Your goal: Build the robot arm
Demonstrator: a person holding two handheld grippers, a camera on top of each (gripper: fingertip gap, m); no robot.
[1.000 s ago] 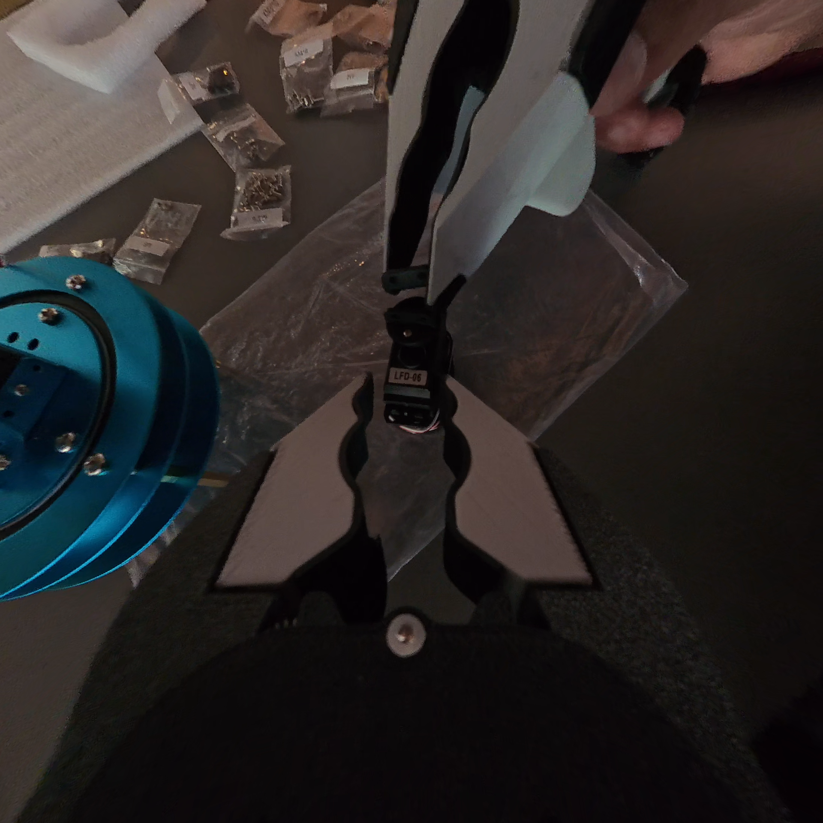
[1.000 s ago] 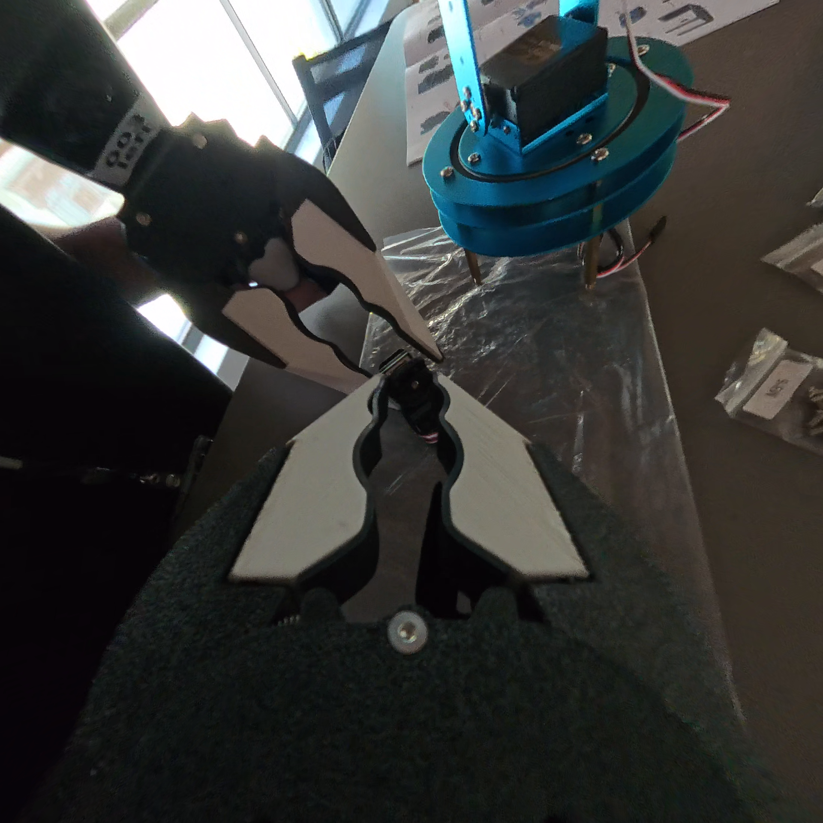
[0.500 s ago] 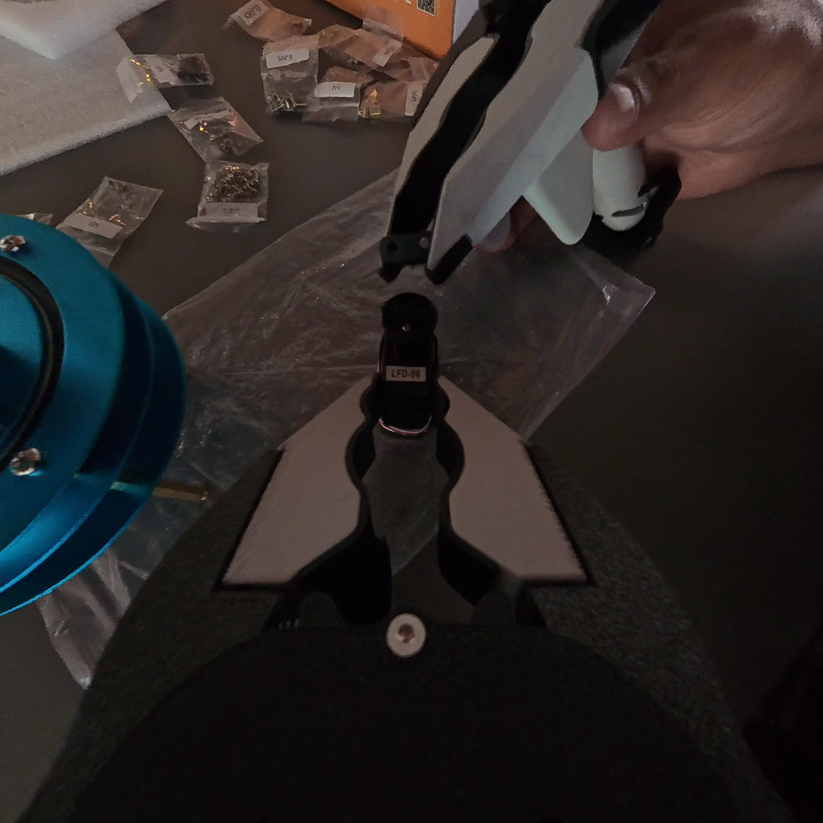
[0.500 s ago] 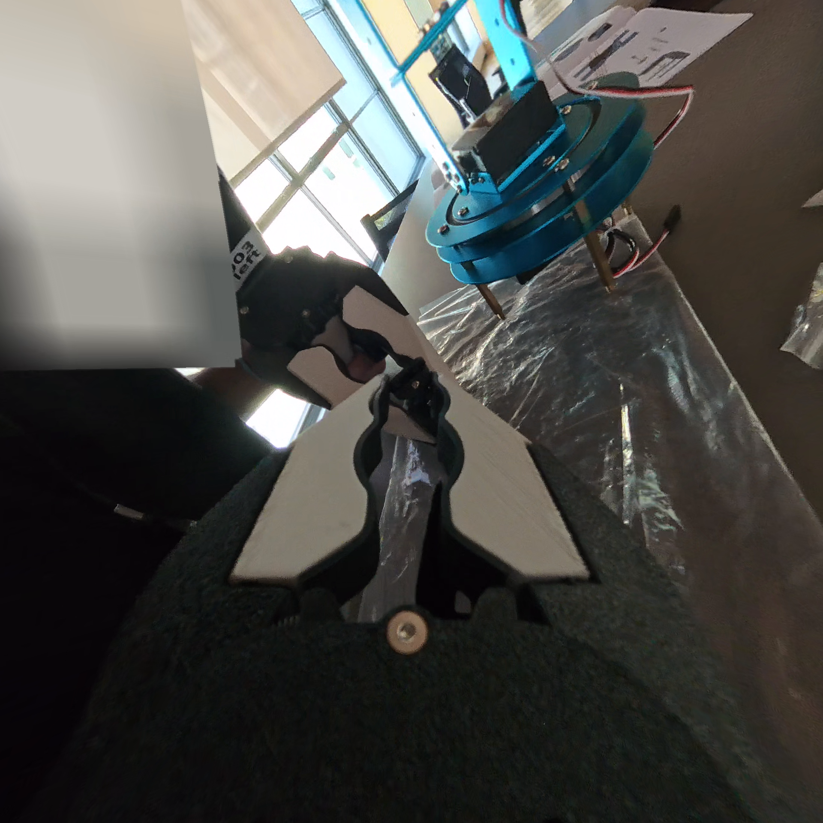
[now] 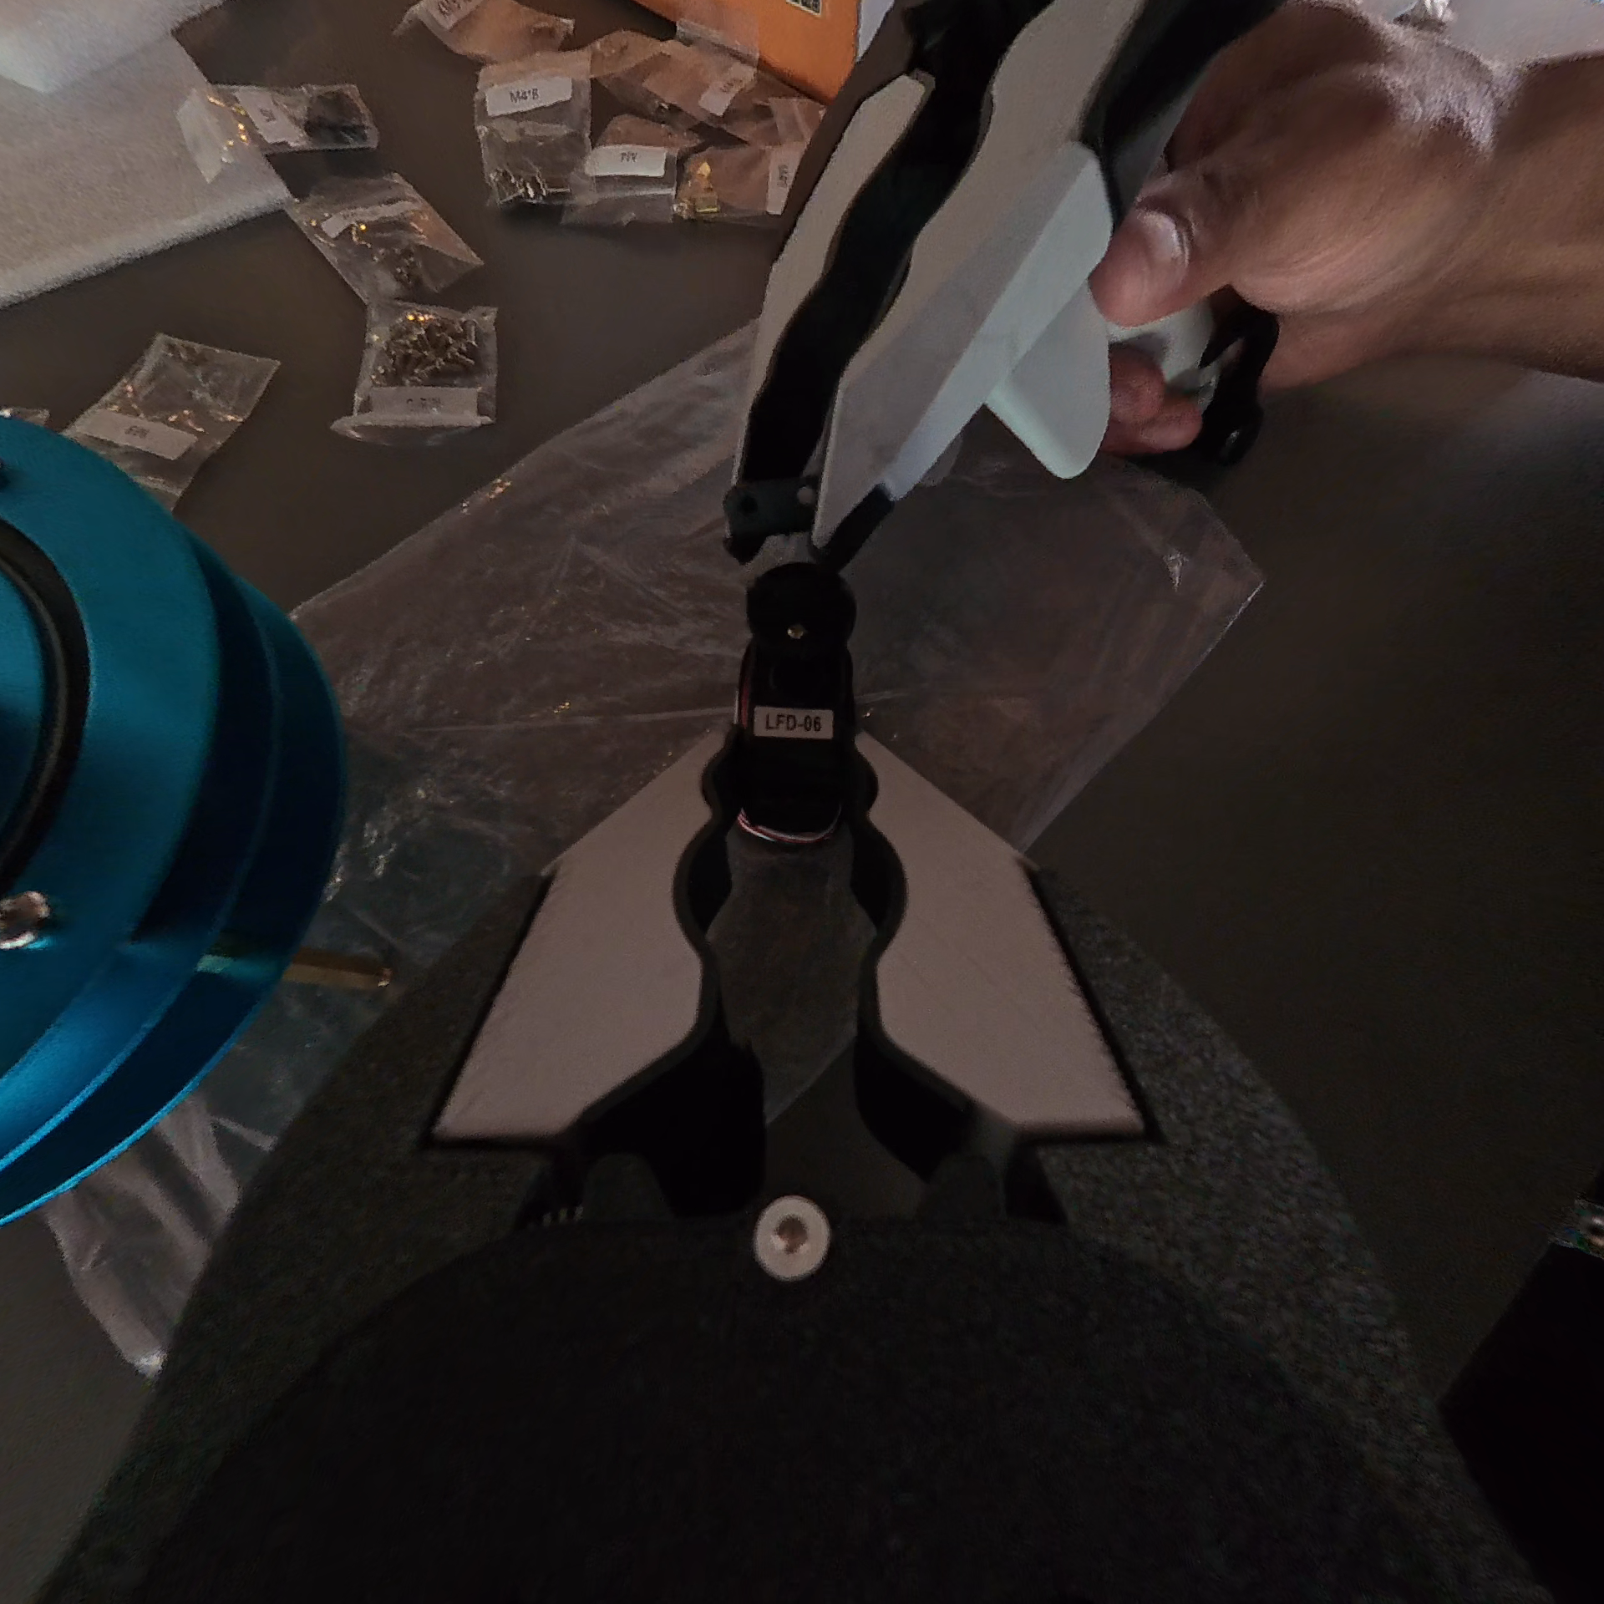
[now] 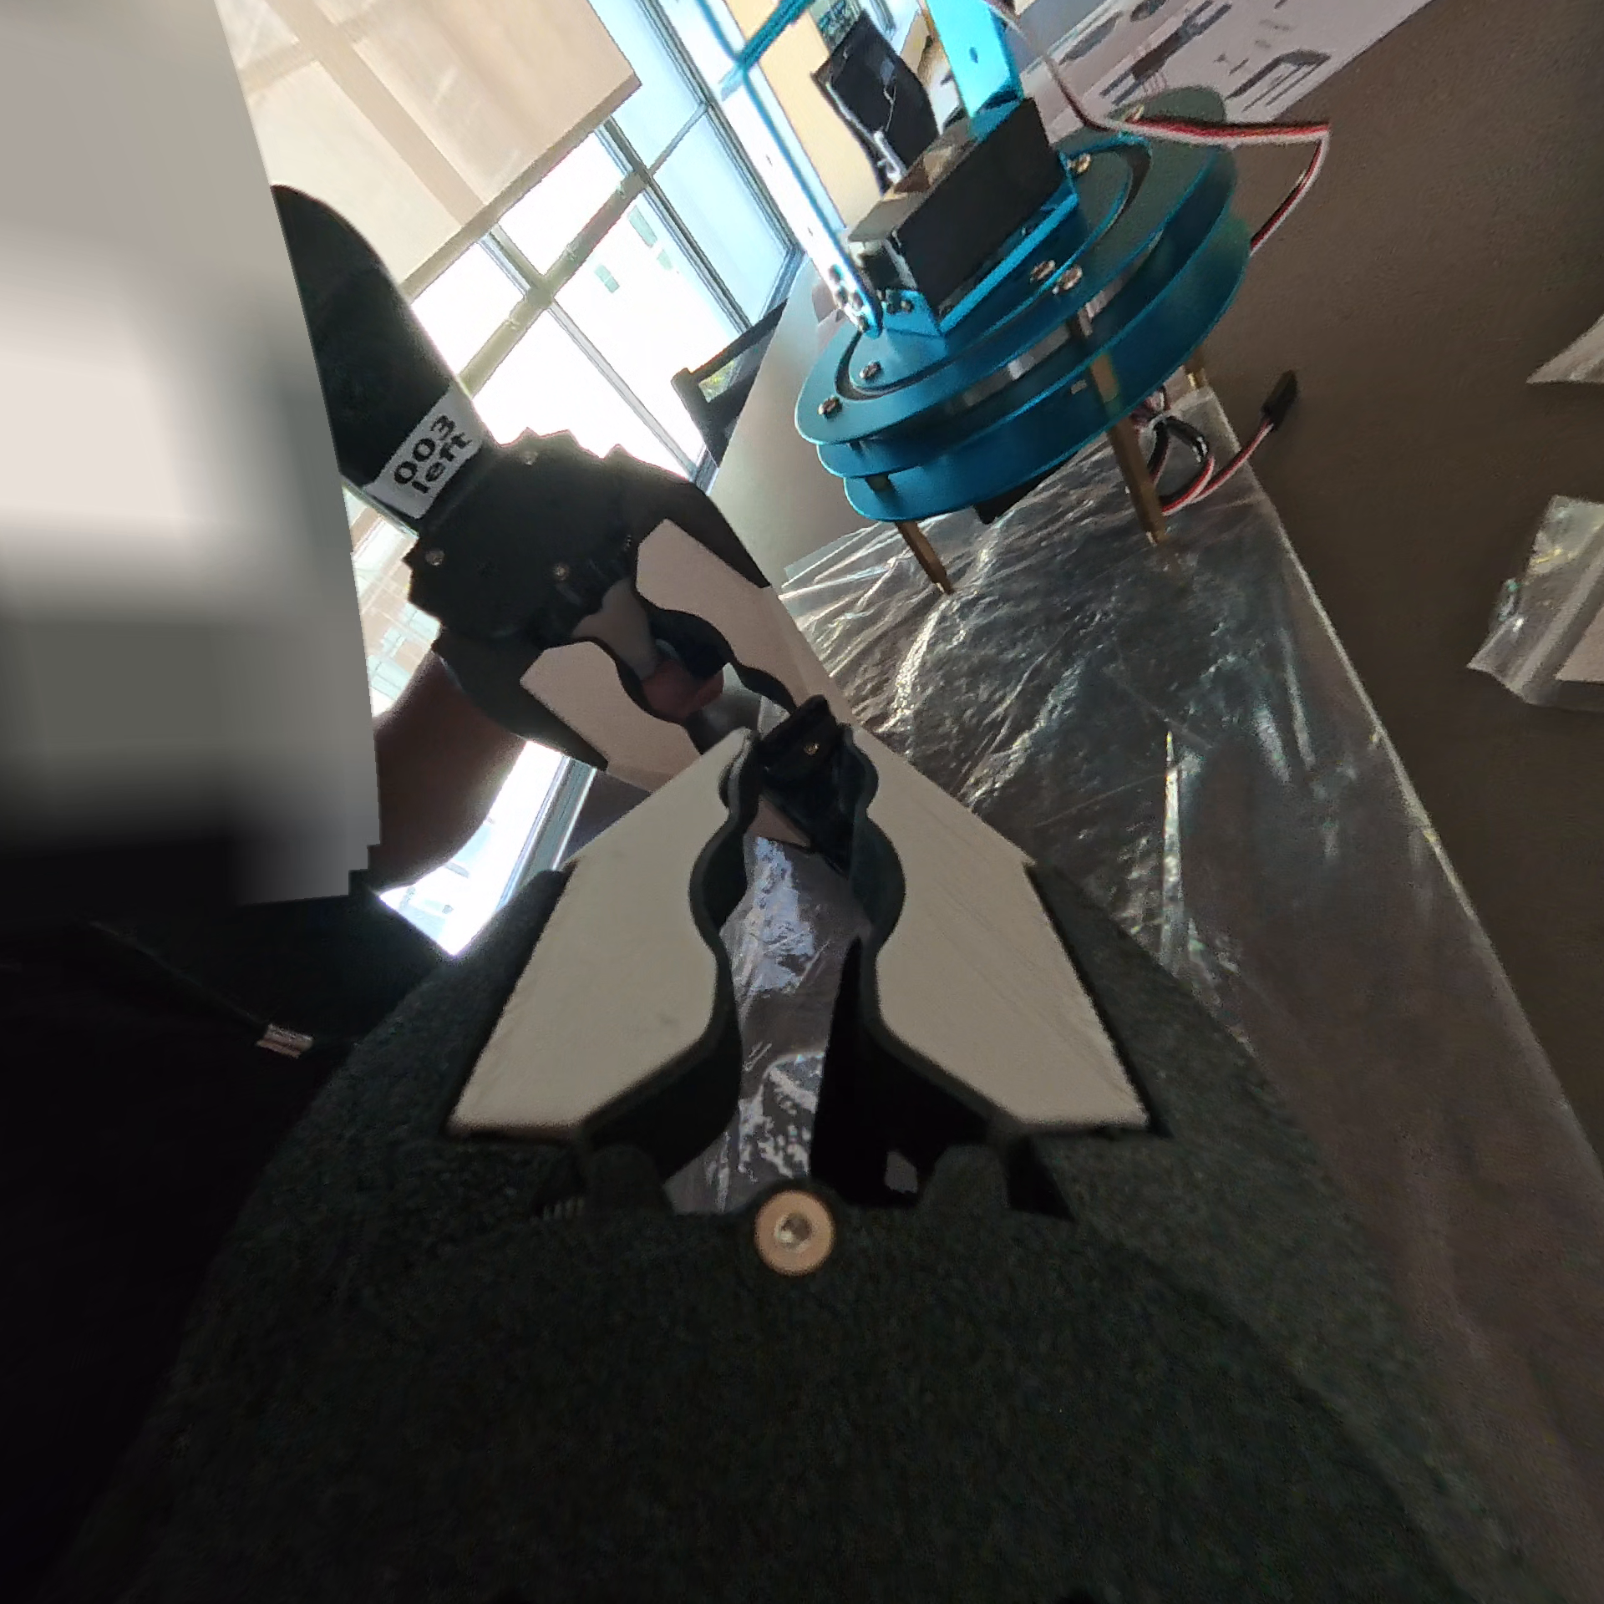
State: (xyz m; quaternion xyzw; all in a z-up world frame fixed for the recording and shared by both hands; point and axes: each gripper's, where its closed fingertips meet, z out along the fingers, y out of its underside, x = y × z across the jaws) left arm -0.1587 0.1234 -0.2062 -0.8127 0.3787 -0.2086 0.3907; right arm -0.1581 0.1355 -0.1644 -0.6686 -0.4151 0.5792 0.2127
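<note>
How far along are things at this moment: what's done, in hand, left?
Done: the blue round base stands on the plastic sheet. In hand: left claw grips a black servo; right claw holds a small black part just above it. Left: screw bags lie aside on the table.

Left wrist view dim and underexposed; right wrist view backlit by bright windows (image 6: pixel 555 286), with wide-angle edge distortion.

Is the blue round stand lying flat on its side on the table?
No, in the right wrist view the blue round stand stands upright on thin brass legs over the clear plastic sheet.
</note>
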